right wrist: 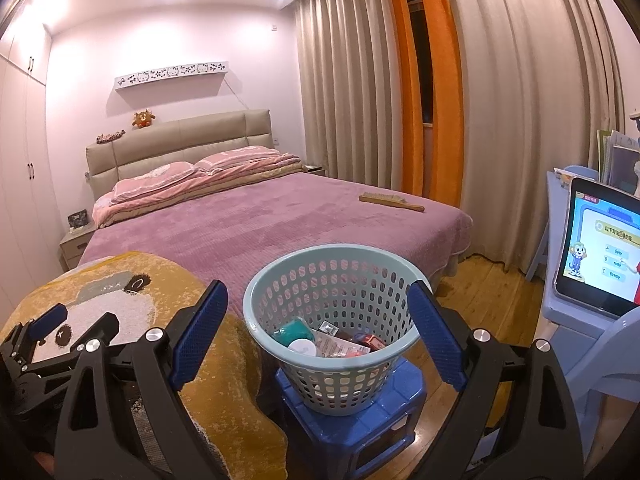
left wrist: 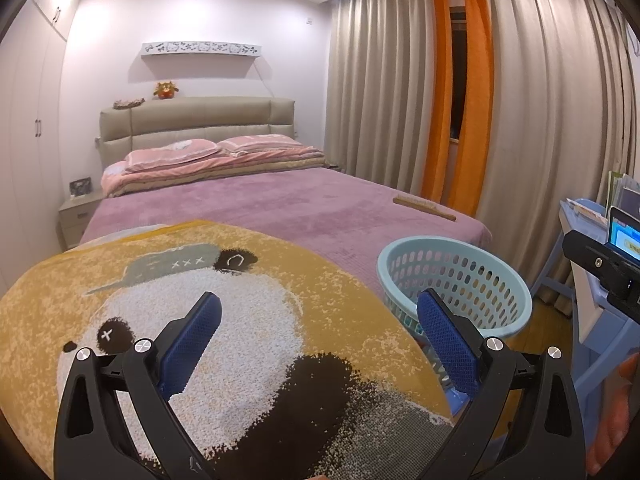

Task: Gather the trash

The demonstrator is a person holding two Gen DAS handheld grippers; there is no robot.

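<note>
Nearest, left gripper: blue-padded fingers spread wide, nothing between them, held over the panda mat. No trash lies on the mat's visible surface.

Right gripper: fingers likewise spread and empty, framing the basket from above. The left gripper shows at the left edge of the right wrist view, over the mat.

Panda mat: yellow ground, white and black face, draped across the bed's foot; its right edge hangs down beside the stool.

Basket: pale blue, perforated wall, round rim, standing on a blue plastic stool just beside the bed's corner. Trash lies in its bottom: a teal piece, a white round lid, printed wrappers, a red item.

Floor: wooden boards, an open strip running between bed and the pale blue bench at right.

Tablet: lit screen, propped against the bench at the right edge.

Bed: purple cover, broad bare surface. A wooden brush lies near its right edge.

Pillows: pink, on folded quilts against the beige headboard.

Nightstand: left of the bed, close against the white wardrobe.

Curtains: beige, with orange strips parted at a dark window.

Wall shelf: white, above the headboard.
</note>
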